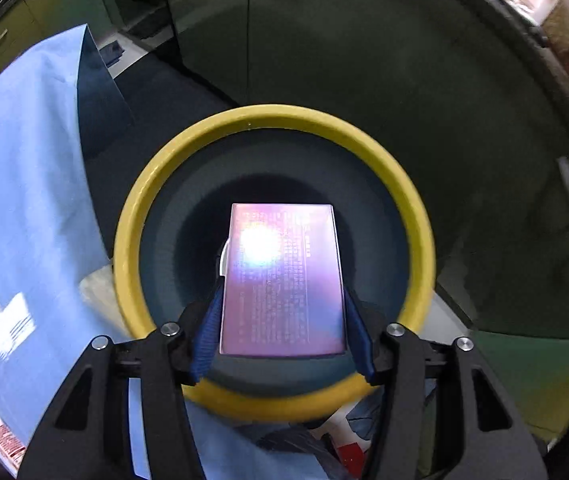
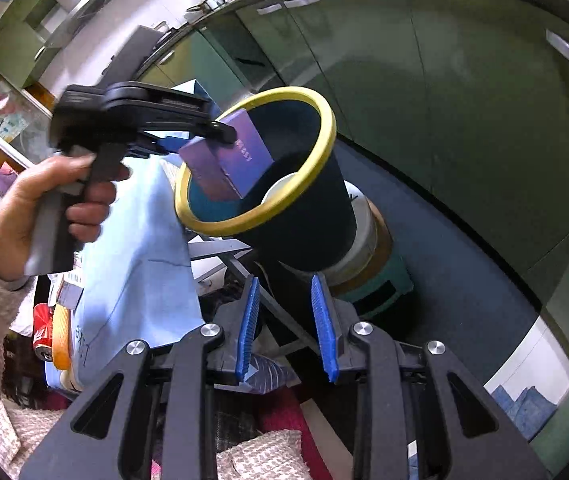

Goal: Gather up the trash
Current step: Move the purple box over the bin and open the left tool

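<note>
The left claw [image 1: 282, 320] has its 2 blue pads against a glossy purple box [image 1: 282, 280] printed with fine text, poised over the yellow-rimmed dark bin [image 1: 126, 240]. The right claw [image 2: 286, 328] hangs part-open, holding nothing.

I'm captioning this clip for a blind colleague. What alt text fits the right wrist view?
A hand holds the left tongs with a purple box over the mouth of a dark bin with a yellow rim. In the foreground the right tongs are open and hold nothing, and a light blue cloth hangs left of the bin.
</note>
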`<state>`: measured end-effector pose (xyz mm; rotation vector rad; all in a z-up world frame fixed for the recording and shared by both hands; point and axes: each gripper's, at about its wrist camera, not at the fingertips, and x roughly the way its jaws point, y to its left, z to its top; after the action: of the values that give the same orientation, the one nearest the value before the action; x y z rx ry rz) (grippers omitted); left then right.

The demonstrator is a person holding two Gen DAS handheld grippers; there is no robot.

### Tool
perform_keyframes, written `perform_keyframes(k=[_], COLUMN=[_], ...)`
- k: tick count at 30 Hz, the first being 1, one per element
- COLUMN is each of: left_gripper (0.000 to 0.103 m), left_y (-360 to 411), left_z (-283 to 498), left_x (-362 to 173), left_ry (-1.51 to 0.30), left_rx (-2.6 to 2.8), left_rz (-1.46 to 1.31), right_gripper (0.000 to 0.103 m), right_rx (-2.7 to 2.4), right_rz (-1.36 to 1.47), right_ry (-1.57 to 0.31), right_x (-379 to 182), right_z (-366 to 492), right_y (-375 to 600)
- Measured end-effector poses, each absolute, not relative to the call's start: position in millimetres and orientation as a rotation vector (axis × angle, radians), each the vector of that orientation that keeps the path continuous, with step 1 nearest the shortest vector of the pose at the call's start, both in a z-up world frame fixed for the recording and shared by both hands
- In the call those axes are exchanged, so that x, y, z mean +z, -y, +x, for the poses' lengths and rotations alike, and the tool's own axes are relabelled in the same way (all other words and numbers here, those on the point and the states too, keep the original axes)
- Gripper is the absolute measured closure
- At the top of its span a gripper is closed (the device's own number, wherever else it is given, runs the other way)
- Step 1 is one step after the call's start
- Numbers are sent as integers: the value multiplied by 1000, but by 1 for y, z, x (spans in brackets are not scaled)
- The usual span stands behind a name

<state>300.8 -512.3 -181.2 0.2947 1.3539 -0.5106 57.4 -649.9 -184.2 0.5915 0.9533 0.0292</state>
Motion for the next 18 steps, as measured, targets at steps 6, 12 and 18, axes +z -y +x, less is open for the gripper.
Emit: perform_keyframes(k=[6, 12, 18], left_gripper=[34, 31, 22], left_y=[501, 442, 316], left_z=[301, 277, 261], left_x=[-155, -68, 12], left_ry=[-1325, -1195, -983], left_rx=[-551, -666, -673], left_rz=[247, 155, 89], right_gripper=[68, 68, 63], right_rx=[32, 36, 139], right_rz=[578, 529, 420], right_ry=[-949, -945, -952], right_x=[-183, -172, -146], right_z=[61, 65, 84], right_y=[648, 628, 576])
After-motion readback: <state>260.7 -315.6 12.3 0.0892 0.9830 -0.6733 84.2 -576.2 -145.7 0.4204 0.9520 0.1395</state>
